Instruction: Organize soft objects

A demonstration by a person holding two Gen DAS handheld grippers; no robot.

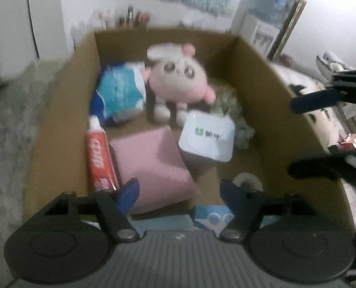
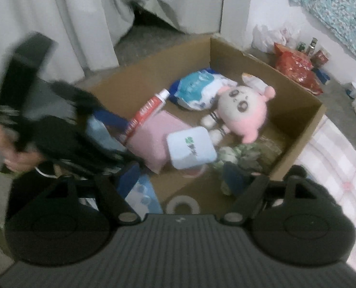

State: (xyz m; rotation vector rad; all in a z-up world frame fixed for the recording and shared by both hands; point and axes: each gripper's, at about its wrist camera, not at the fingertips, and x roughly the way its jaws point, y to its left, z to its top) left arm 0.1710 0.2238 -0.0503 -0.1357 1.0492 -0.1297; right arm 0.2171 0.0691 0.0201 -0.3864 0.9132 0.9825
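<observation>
Your left gripper [image 1: 179,192] has its blue fingers [image 1: 130,190] spread over the near end of the box [image 1: 257,76], pinching nothing; the pink pad [image 1: 151,165] lies just below them. Your right gripper [image 2: 182,180] is spread too and empty, hanging above the box's near corner.

Inside the box, outward from there: a toothpaste tube [image 1: 100,156] against the left wall and touching the pad, a white wipes pack [image 1: 206,136] tilted beside the pad, a tape roll [image 1: 247,181] near the front wall, a pink plush [image 1: 175,79] in the middle, a blue tissue pack [image 1: 120,91] to its left, and a greenish cloth [image 1: 228,105] behind the wipes.

In my judgement, the risks are these: your two grippers sit close over one box and could knock together. The pad is wide, so a shallow pinch may slip off. The wipes pack looks poorly balanced and could topple if nudged.

Both views are blurred. The tube and wipes label carry print, but none of it is readable.
</observation>
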